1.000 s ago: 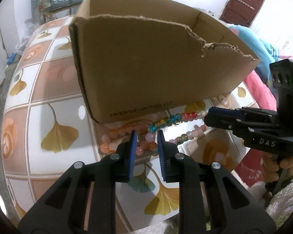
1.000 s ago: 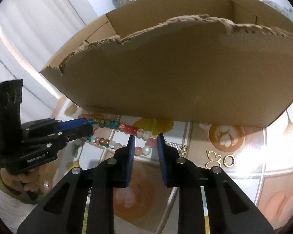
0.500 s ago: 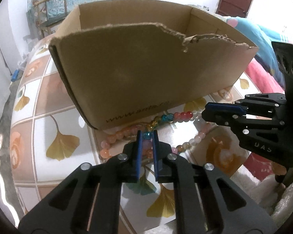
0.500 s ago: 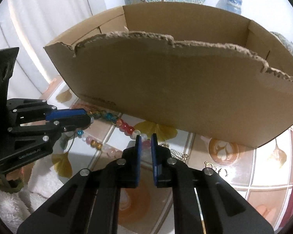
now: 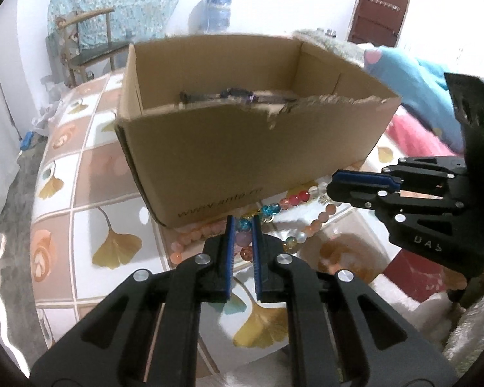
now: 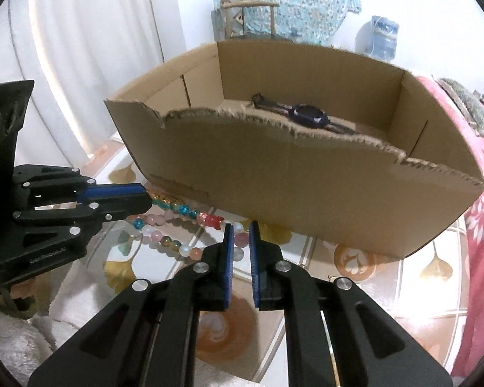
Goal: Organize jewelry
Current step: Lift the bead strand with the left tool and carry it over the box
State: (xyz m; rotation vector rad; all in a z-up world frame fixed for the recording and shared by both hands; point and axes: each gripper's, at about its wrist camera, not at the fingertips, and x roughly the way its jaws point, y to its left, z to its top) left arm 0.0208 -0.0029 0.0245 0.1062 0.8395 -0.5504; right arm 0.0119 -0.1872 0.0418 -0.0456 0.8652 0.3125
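Observation:
A long necklace of coloured beads (image 5: 293, 197) (image 6: 180, 210) hangs stretched between my two grippers in front of the cardboard box (image 5: 242, 148) (image 6: 306, 180). My left gripper (image 5: 243, 225) is shut on the beads at one end; it also shows in the right wrist view (image 6: 138, 198). My right gripper (image 6: 239, 235) is shut on the beads at the other end; it also shows in the left wrist view (image 5: 332, 187). A dark wristwatch (image 6: 306, 114) (image 5: 235, 93) lies inside the box.
The box stands on a tiled tabletop (image 5: 90, 193) with ginkgo-leaf patterns. A thin gold chain (image 6: 293, 262) lies on the table near the box. A chair (image 5: 80, 42), a water bottle (image 5: 214, 9) and bedding (image 5: 413, 80) lie beyond.
Both grippers closed on the bead necklace, then rose with it; the box now looks lower and its inside with the watch has come into view.

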